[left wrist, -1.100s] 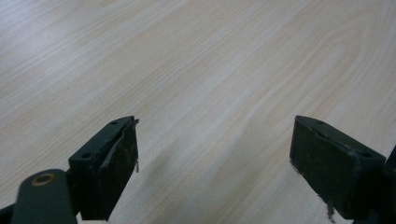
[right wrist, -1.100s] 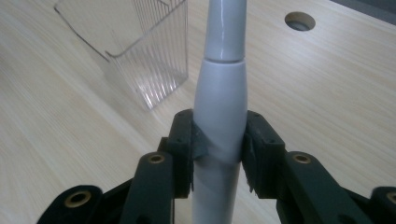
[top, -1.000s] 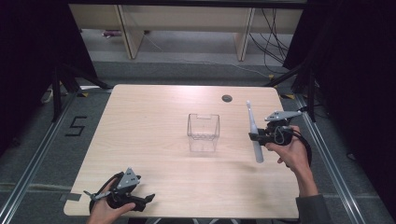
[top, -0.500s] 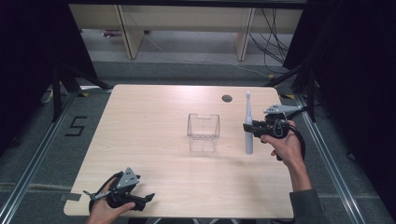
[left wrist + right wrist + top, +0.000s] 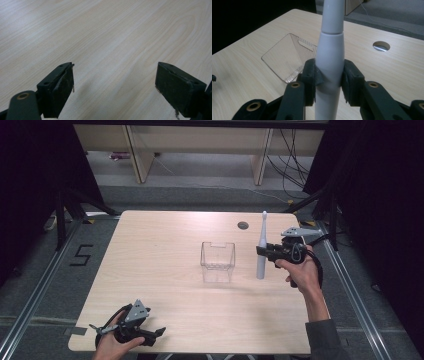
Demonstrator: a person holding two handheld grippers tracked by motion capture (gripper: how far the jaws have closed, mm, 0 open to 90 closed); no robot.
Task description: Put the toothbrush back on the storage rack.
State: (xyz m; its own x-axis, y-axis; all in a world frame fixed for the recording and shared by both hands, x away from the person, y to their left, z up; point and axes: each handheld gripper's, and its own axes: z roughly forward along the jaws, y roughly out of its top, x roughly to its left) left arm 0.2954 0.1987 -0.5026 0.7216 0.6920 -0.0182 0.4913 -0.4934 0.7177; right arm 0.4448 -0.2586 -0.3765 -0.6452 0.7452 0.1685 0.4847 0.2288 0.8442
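A pale wooden counter (image 5: 165, 265) is filling the middle of the high view, sitting on a grey floor with dark curtains hanging at both sides of the frame. A small round cable hole (image 5: 243, 225) is showing near the counter's far edge, right of centre.

Near the centre of the high view, a clear plastic box (image 5: 217, 261) is standing open-topped on the counter. In the right gripper view the same box (image 5: 289, 58) is appearing at centre left, behind the gripper's jaws.

Just right of the box in the high view, a white electric toothbrush (image 5: 261, 251) is standing upright, its thin head pointing up and its base close to the counter (whether it is touching the wood cannot be told). The right gripper (image 5: 265, 252), held in a hand (image 5: 300, 270) coming in from the lower right of the frame, is clamping the toothbrush around the middle of its handle. In the right gripper view, the jaws are pressing on both sides of the thick white handle (image 5: 329, 65), which is rising through the centre of the frame and out past the top.

At the lower left of the high view, the left gripper (image 5: 155, 334) is resting low near the counter's front edge, held in the other hand (image 5: 112, 347). In the left gripper view, its jaws are standing wide apart over bare wood, gripping nothing.
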